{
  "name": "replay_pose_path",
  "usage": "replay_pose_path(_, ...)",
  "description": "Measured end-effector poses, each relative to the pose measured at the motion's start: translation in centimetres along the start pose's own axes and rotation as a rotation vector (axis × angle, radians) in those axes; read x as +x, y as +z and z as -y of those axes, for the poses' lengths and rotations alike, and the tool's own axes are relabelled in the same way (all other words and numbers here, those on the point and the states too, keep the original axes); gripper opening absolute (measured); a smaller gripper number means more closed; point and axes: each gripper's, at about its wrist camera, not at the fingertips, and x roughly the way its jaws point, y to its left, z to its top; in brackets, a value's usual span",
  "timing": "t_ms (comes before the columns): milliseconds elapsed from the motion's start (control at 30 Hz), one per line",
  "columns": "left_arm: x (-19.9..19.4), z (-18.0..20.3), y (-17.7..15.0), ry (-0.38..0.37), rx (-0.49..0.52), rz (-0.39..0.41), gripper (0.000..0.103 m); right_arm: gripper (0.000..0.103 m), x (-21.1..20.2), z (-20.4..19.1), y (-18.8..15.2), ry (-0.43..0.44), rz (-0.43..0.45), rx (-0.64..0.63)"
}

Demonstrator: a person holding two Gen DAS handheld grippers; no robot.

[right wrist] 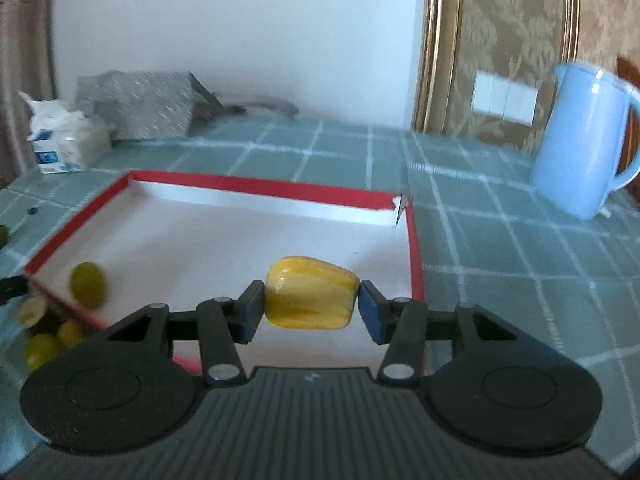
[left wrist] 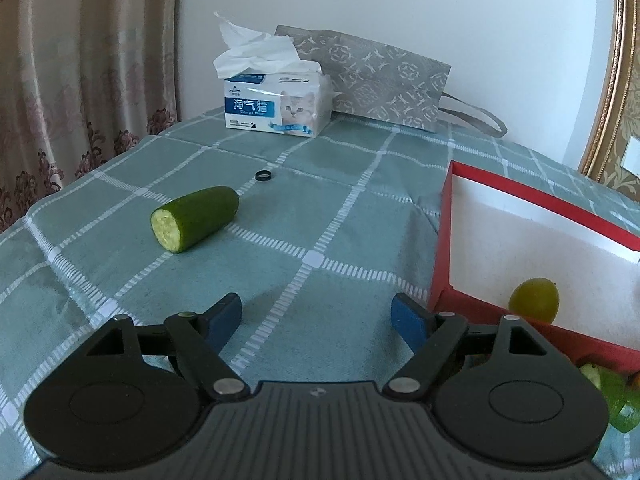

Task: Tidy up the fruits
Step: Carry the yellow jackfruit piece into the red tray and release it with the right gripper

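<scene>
Yellow bell pepper (right wrist: 311,293) sits clamped between the 2 blue pads of the right claw (right wrist: 311,308), held above the white floor of the red-rimmed tray (right wrist: 256,182), toward that tray's right wall. Left of this claw, a green round fruit (right wrist: 88,284) lies inside the tray near its left front corner, and more yellow-green fruits (right wrist: 40,350) lie on the bench outside that corner; the view is blurred, so I cannot name them closer. Ahead and far right stands a pale blue jug (right wrist: 580,140) on the green checked tablecloth (right wrist: 500,240). The left claw (left wrist: 316,316) is spread wide with nothing between its pads, hovering low over the cloth. Ahead of it and to the left lies a cut cucumber piece (left wrist: 195,218), cut face toward the camera, with a small black ring (left wrist: 263,175) just beyond. Farther ahead stand a tissue pack (left wrist: 276,108) and a grey patterned bag (left wrist: 380,80). The tray's corner is just right of this claw.
</scene>
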Motion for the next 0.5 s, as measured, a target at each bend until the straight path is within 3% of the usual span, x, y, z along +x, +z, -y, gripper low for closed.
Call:
replay_pose_path(233,0.2,0.5,0.0,-0.006,0.029,-0.002,0.083,0.049,4.4,0.6,0.8,0.002,-0.104,0.031)
replay_pose_path(433,0.3,0.8,0.0,-0.004,0.051,-0.003,0.083,0.049,5.4,0.2,1.0,-0.019,-0.108,0.012)
replay_pose_path(500,0.3,0.8,0.0,-0.005,0.049,-0.003,0.083,0.056,5.6,0.1,1.1,-0.029,-0.097,0.009)
